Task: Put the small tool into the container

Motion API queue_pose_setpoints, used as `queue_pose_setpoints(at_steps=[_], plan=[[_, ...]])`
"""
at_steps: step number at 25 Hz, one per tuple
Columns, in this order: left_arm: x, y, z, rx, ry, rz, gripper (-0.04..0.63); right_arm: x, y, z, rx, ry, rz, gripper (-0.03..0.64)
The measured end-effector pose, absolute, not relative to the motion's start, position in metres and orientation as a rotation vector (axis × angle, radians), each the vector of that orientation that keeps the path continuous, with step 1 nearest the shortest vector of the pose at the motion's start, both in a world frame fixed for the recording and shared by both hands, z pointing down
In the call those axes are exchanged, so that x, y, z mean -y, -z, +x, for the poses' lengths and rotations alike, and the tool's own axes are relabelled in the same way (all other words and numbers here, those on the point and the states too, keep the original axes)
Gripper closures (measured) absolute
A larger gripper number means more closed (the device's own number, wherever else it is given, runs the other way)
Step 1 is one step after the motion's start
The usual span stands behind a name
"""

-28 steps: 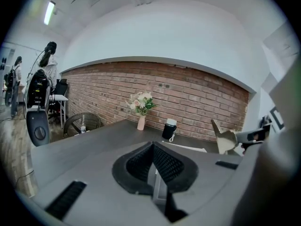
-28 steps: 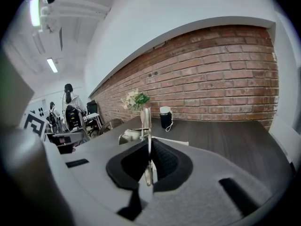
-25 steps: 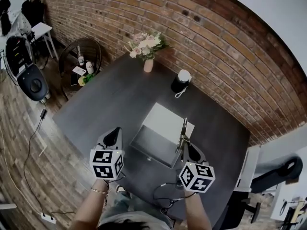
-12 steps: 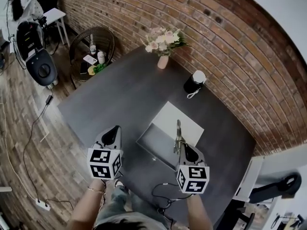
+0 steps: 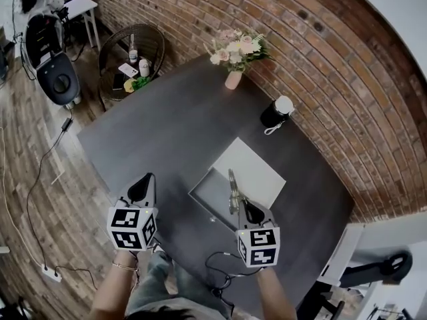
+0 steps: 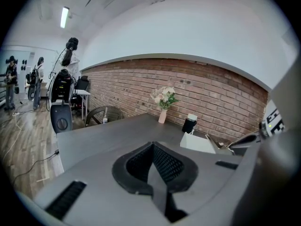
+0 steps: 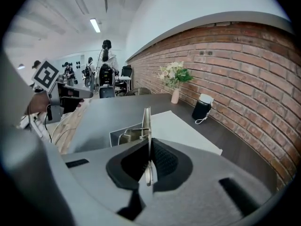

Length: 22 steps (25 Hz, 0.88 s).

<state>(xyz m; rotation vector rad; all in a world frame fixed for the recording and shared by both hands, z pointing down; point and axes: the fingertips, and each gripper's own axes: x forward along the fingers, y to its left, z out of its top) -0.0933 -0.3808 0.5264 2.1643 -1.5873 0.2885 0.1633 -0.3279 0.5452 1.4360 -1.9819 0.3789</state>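
Metal tongs point(image 5: 233, 188) point(image 7: 146, 125) stand clamped in the right gripper point(image 5: 243, 212) point(image 7: 148, 160), their arms seemingly squeezed together on nothing, tips over the container point(image 5: 208, 195) point(image 7: 119, 136). Left of the container, the left gripper point(image 5: 141, 191) point(image 6: 153, 166) hangs closed and empty.

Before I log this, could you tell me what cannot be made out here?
Kind of metal item in the right tool: edge-on in the right gripper view, tiny in head view.
Floor of the box: partly covered by that tool, head view.
Things on the side table: too small, head view.
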Motion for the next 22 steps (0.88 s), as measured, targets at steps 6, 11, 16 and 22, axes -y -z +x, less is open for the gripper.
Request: queue_pose_setpoints(at_steps=[6, 11, 16, 22], plan=[[0.377, -0.533, -0.111, 1.634, -0.285, 2.117, 0.600, 0.330, -0.559, 0.150, 1.956, -0.297, 1.331, 0.612], [0.376, -0.529, -0.125, 1.674, -0.203, 2.111, 0.600, 0.334, -0.573, 0.144, 1.927, -0.252, 1.271, 0.612], [0.373, -0.530, -0.138, 1.709, -0.175, 2.089, 0.600, 0.336, -0.585, 0.150, 1.833, -0.167, 1.224, 0.612], [0.374, -0.534, -0.142, 1.712, -0.174, 2.081, 0.600, 0.340, -0.596, 0.153, 1.771, -0.094, 1.169, 0.612]])
